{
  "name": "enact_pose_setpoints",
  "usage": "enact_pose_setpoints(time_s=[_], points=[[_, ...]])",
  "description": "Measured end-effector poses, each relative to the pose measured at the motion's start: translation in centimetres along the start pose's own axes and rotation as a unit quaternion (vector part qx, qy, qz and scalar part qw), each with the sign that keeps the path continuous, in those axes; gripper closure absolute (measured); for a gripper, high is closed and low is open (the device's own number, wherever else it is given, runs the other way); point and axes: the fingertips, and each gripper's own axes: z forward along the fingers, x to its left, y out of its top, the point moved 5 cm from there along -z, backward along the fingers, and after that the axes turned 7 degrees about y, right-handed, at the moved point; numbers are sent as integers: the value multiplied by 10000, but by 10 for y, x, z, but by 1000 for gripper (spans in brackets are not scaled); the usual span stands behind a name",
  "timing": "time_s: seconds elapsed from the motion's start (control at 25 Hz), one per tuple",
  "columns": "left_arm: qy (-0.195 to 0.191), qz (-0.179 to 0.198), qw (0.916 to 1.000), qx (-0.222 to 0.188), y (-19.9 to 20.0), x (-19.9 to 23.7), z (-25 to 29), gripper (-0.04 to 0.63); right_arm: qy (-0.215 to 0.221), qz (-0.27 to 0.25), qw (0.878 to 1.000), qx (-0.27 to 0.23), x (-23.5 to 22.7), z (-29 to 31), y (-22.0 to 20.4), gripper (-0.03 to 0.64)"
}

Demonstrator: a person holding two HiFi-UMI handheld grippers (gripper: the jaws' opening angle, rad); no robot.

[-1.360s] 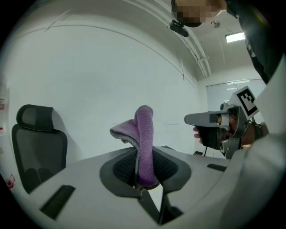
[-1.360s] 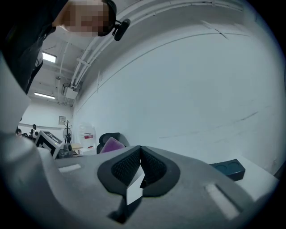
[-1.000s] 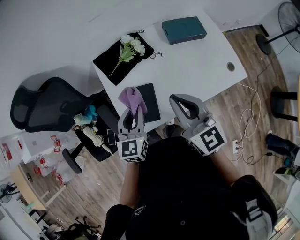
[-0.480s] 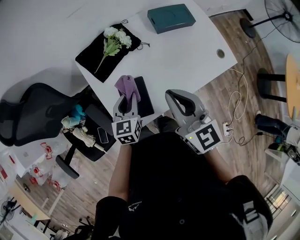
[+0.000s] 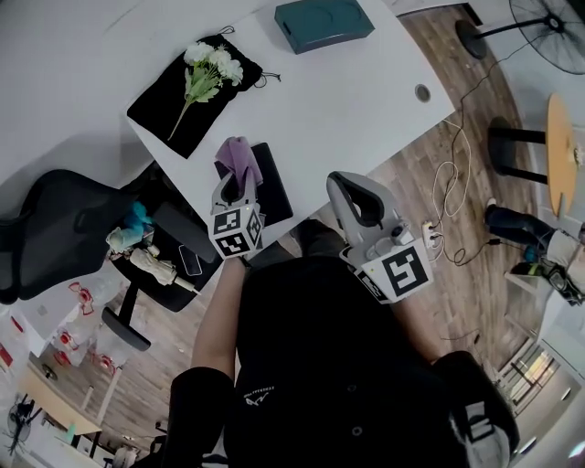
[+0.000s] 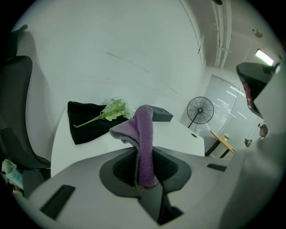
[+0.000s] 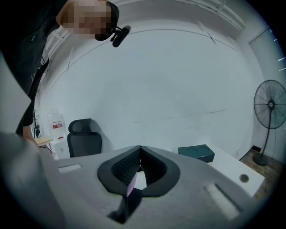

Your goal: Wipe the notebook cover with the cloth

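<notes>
Head view: shows left gripper (image 5: pixel 236 183) over the near edge of the white table (image 5: pixel 356 110), jaws clamped on the purple cloth (image 5: pixel 235 154). Cloth bunched past the tips, overlapping the left side of the dark notebook (image 5: pixel 272 187). Notebook flat on the table at the near edge, just right of the left gripper. Can't tell whether cloth touches the cover. Right gripper (image 5: pixel 345 183) at the table's near edge, right of the notebook and apart from it. Farther back on the table: black pouch (image 5: pixel 164 114) with white flowers (image 5: pixel 212 62) lying on it, teal box (image 5: pixel 323 20) at the far edge, grommet hole (image 5: pixel 421 92) to the right. Black chair (image 5: pixel 55 228) left of the table.

Left gripper view: confirms grip, pads tight on the cloth (image 6: pixel 144 138). Cloth standing up out of the jaws, top folded over to the left. Beyond it: table (image 6: pixel 89 147), pouch (image 6: pixel 82 120) with flowers (image 6: pixel 115 108) on top, box (image 6: pixel 161 115) behind, fan (image 6: pixel 199 110) on the floor past the table.

Right gripper view: jaws pressed together, tips meeting, nothing held. Sliver of purple cloth (image 7: pixel 130 187) visible through the opening below the tips. Behind: box (image 7: pixel 196 152) on the table (image 7: pixel 228 165), grommet hole (image 7: pixel 243 178) near its right end, chair (image 7: pixel 84 136) at left, fan (image 7: pixel 270 107) at right.
</notes>
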Motion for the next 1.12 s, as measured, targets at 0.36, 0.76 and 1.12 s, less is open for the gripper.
enact_pose_setpoints(time_s=[0.36,0.76,1.12], points=[[-247,86,9989,400,-10,-14,34,522,-281,85,9995,92,-2,-6,-5,615],[-324,-76,9966,754,-21,-17,55,522,-505,142,9984,233,0,-17,-16,616],[-261,-181,9951,934,-31,-12,63,522,-780,284,9965,131,2,-32,-19,615]])
